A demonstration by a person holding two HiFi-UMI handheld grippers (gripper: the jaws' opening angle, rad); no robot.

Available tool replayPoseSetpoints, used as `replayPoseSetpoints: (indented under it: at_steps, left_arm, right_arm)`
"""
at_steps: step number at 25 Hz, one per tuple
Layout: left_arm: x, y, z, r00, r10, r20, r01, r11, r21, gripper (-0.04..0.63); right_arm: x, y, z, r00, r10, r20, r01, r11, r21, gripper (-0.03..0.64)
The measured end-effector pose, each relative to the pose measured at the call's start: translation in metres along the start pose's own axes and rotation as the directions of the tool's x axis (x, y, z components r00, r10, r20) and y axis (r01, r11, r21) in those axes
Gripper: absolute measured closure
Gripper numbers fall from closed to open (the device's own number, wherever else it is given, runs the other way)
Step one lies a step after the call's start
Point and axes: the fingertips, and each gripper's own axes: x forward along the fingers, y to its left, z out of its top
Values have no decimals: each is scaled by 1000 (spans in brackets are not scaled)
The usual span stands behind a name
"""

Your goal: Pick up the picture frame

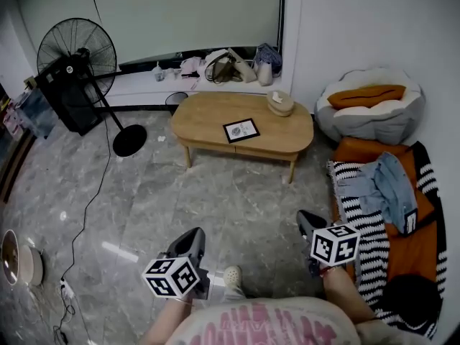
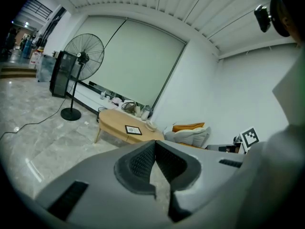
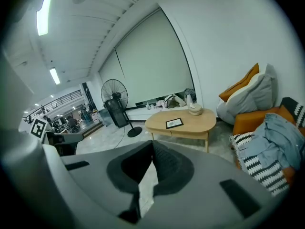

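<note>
1. Black-edged rectangular picture frame [image 1: 241, 130] w/ a white print lay flat on the light oval wooden counter [image 1: 205, 117]. It sat approx. mid-top, a bit toward the right end in head view. Nothing touched it.
2. Left gripper [image 1: 190, 237] was low in head view, over the grey marble floor [image 1: 215, 192], aimed toward the counter and well apart from the frame. In the left gripper view its dark ribbed fingers [image 2: 139, 162] were pressed together at the tips, w/ nothing btwn them.
3. Right gripper [image 1: 307, 223] was at the lower right of head view, also over the floor and well short of the counter. In the right gripper view its fingers [image 3: 167, 168] were likewise pressed together and pinching nothing. The frame showed beyond the tips, on the counter.
4. Each gripper carried its marker cube, and a bare forearm showed behind each one at the bottom edge.
5. Small beige woven bowl [image 1: 280, 103] stood near the counter's back right end, apart from the frame.
6. Black pedestal fan [image 1: 75, 52] stood left of the counter, w/ its round base on the floor.
7. Grey-white beanbag [image 1: 370, 113] w/ an orange cushion sat right of the counter, by the wall.
8. Blue denim garment [image 1: 381, 185] lay on a black-and-white striped blanket [image 1: 366, 236] at the right, near the right gripper.
9. Bags and small items sat along the low window ledge [image 1: 144, 85] behind the counter; too small to tell more.
</note>
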Motion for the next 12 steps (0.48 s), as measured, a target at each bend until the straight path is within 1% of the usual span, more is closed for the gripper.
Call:
replayPoseSetpoints:
  at_steps: [3, 6, 12]
  left_arm:
    - [23, 14, 41, 999, -17, 27, 16, 1000, 16, 592]
    - [40, 27, 73, 998, -36, 48, 35, 999, 29, 592]
    - [64, 58, 118, 996, -61, 71, 58, 997, 49, 592]
  right_arm:
    - [28, 7, 31, 1000, 1, 17, -1, 1000, -9, 612]
    - [53, 15, 58, 999, -3, 45, 4, 1000, -10, 612]
    - [93, 32, 100, 993, -10, 118, 12, 1000, -18, 612]
